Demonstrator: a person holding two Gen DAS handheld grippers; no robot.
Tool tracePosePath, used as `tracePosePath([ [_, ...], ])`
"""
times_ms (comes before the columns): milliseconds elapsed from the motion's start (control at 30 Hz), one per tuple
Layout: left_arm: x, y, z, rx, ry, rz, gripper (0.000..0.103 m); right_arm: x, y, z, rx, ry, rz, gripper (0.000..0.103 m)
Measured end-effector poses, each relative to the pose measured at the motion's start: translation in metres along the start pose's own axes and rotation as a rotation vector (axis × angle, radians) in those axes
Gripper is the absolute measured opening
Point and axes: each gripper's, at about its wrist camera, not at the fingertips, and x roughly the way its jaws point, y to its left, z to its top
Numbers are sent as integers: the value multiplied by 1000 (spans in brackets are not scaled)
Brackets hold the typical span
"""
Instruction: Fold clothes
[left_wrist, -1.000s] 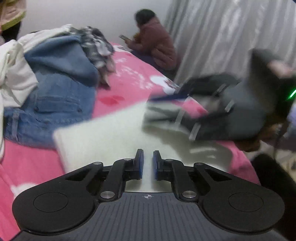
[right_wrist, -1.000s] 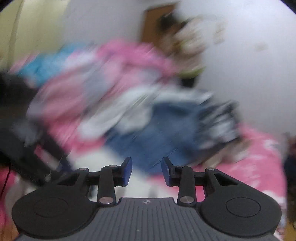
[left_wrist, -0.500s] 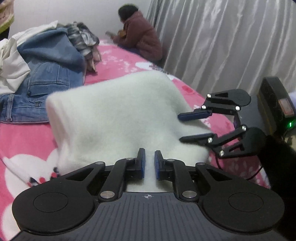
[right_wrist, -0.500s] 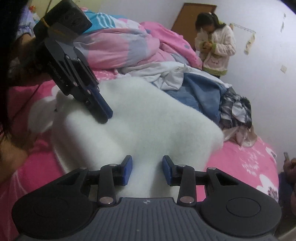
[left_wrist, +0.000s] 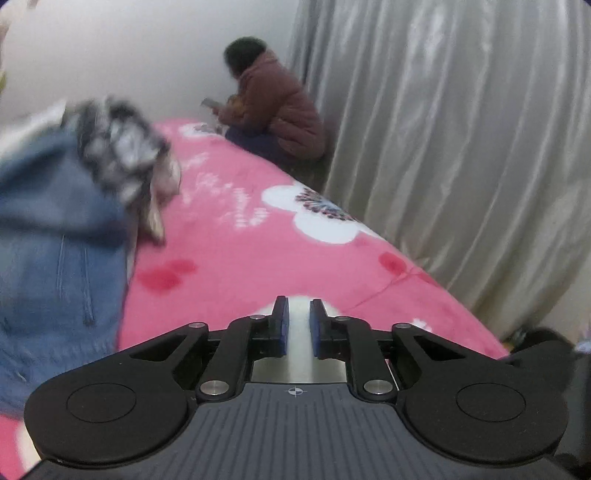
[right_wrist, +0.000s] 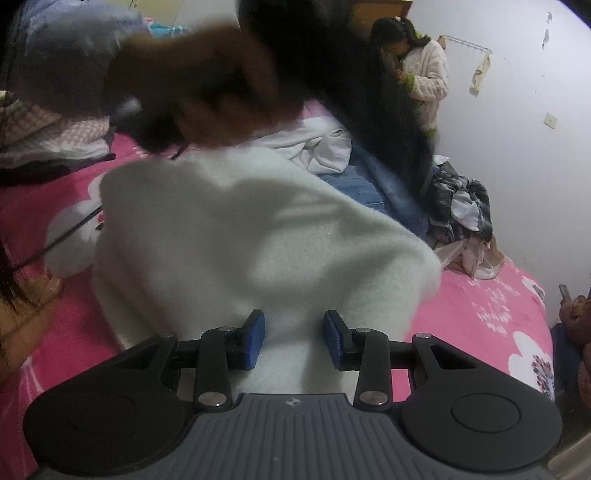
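Observation:
A white fleece garment (right_wrist: 240, 236) lies folded on the pink bedspread (right_wrist: 480, 306). My right gripper (right_wrist: 294, 339) hovers over its near edge, open, its blue pads apart with fleece showing beneath them and nothing pinched. The person's other hand (right_wrist: 207, 92) is a dark blur above the garment's far left corner. In the left wrist view my left gripper (left_wrist: 297, 314) has a narrow gap and its jaws are opening. White cloth (left_wrist: 298, 354) shows through that gap from below, and the pads do not press on it.
Blue jeans (left_wrist: 48, 266) and a plaid garment (left_wrist: 118, 155) are heaped at the left. A person in a maroon jacket (left_wrist: 273, 110) sits by the grey curtain (left_wrist: 461, 147). Another person in a white fleece (right_wrist: 424, 74) stands by the wall. Long dark hair (right_wrist: 351, 92) hangs across the right view.
The left view has swung off the white garment toward the far bed, and the right gripper has left it. The left hand now blurs across the right view; the right gripper holds still.

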Motion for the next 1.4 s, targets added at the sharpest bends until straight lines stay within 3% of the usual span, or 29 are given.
tracePosePath([
  [67,-8,32,-3,-170,2,14,14,0,-3,0,17,0,6,40],
  [133,-16,58,-16,-227,52,275,10,0,-5,-1,30,-3,12,40],
  [167,-23,79,-34,-294,93,286,13,-1,-4,-2,28,-7,11,40],
  [233,-51,107,-61,-458,99,262,6,-3,0,-3,9,-15,3,40],
  [333,-87,90,-55,-345,46,426,2,-3,2,-3,5,-11,-3,40],
  [367,-96,75,-48,-286,2,442,2,-3,2,-2,8,-5,1,40],
  [400,-102,59,-40,-242,-48,395,2,-3,1,-1,12,1,5,40],
  [467,-108,28,-32,-189,-111,222,4,-3,0,2,12,15,10,40],
  [533,-99,-3,-40,-74,-66,141,7,-3,2,4,-3,28,9,40],
  [567,-81,-13,-55,-7,29,161,7,-3,2,4,-11,33,9,40],
  [600,-71,-13,-75,29,57,184,8,-2,0,5,-14,39,13,40],
  [667,-81,-7,-105,16,-53,192,8,-2,-1,8,-26,70,23,39],
  [733,-92,-3,-99,-60,-18,170,8,-6,-1,15,-40,103,33,39],
  [800,-103,4,-101,-125,-12,153,8,-13,-14,36,29,131,70,39],
  [933,-93,-4,-101,-83,-2,179,7,-6,-51,76,204,-4,50,39],
  [1033,-89,-12,-102,-76,-7,195,7,37,-65,79,287,22,89,38],
  [1167,-93,15,-106,-244,-16,99,7,40,-52,52,162,26,49,32],
  [1267,-90,13,-105,-220,-20,95,7,24,-58,36,135,88,8,28],
  [1400,-90,16,-107,-233,-22,91,7,0,-53,28,47,167,-99,30],
])
